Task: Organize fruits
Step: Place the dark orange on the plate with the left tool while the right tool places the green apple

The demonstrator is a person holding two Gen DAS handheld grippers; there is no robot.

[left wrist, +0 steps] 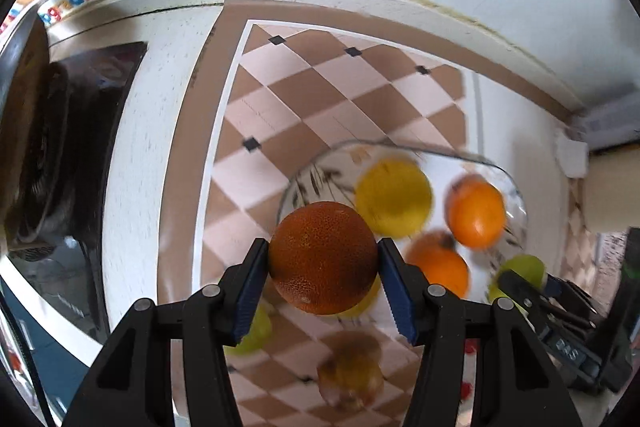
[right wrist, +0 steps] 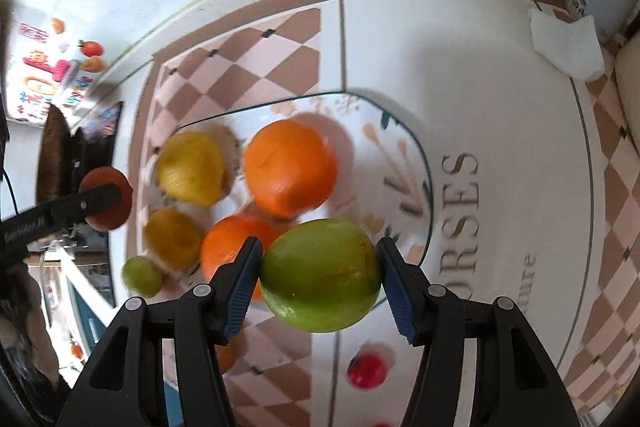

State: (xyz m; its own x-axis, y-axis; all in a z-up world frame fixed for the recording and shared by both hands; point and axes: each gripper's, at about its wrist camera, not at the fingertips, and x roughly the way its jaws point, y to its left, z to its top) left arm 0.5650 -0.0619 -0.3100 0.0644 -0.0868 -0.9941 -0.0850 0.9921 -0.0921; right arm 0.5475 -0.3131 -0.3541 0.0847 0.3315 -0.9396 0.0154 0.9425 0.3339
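My left gripper [left wrist: 323, 265] is shut on a dark reddish-orange fruit [left wrist: 323, 257] and holds it in the air above the left side of a patterned white plate [left wrist: 304, 183]. It also shows at the left of the right wrist view [right wrist: 105, 198]. My right gripper [right wrist: 320, 277] is shut on a green fruit [right wrist: 320, 275] above the near edge of the plate [right wrist: 416, 163]. On the plate lie a yellow fruit [right wrist: 191, 167] and two oranges [right wrist: 290, 167] [right wrist: 228, 247]. The right gripper [left wrist: 524, 277] with its green fruit shows in the left wrist view.
A checked tablecloth [left wrist: 304, 95] covers the table. Off the plate lie a small green fruit [right wrist: 142, 275], another yellow fruit [right wrist: 172, 237] and a small red fruit [right wrist: 367, 370]. A crumpled white tissue [right wrist: 568, 45] lies far right. The wall runs along the back.
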